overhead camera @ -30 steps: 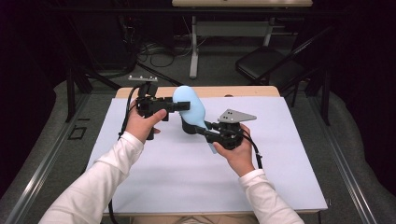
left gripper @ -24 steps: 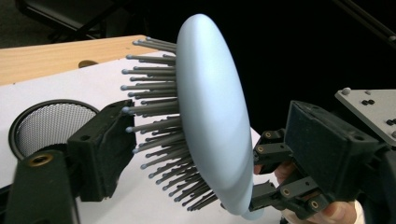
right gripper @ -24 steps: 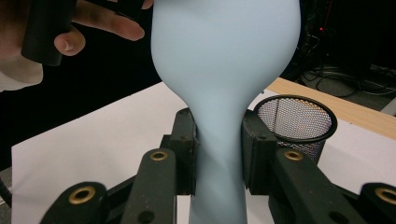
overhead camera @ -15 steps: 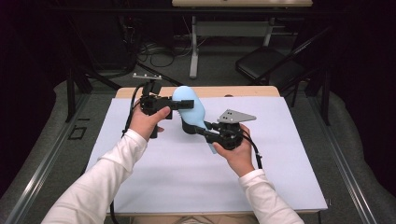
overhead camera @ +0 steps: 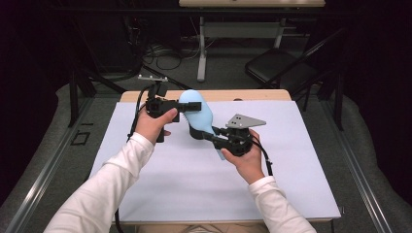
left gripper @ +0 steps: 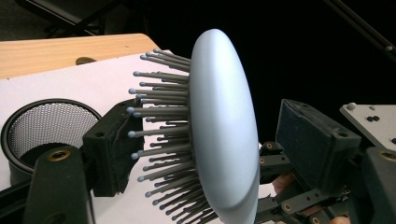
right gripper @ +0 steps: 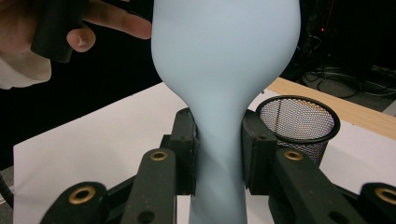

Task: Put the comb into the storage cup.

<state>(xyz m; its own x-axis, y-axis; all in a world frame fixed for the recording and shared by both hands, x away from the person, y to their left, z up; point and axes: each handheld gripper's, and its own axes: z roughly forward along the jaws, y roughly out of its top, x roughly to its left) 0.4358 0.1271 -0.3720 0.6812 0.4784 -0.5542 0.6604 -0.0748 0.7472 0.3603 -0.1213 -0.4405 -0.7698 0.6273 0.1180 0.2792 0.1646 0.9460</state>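
- My right gripper [right gripper: 218,156] is clamped on the narrow neck of the pale blue hairbrush [right gripper: 224,70], one pad pressed to each side, and it carries the brush clear of the table with the head raised toward the far side.
- My left gripper [left gripper: 198,149] has just been closing around the brush head. In the left gripper view the left pad [left gripper: 114,149] sits among the bristle tips [left gripper: 154,140], while the right pad [left gripper: 317,144] stands off from the smooth back, with dark gap between them. So the brush is between the jaws but not yet pinched.
- From above, the left gripper [overhead camera: 187,106] meets the brush head [overhead camera: 197,112] at the far left of the white sheet [overhead camera: 184,194], and the right gripper [overhead camera: 214,136] comes in from the near right. Against the earlier high pictures, both hands sit where they were; only the left jaws have narrowed.
- I read that as a handover or a two-point hold being set up: once the left pads bite, the right could let go. Bristles give under a pad, so that grip may feel soft.
- A black mesh cup [right gripper: 299,122] stands on the sheet just beyond the brush, a likely home for it.
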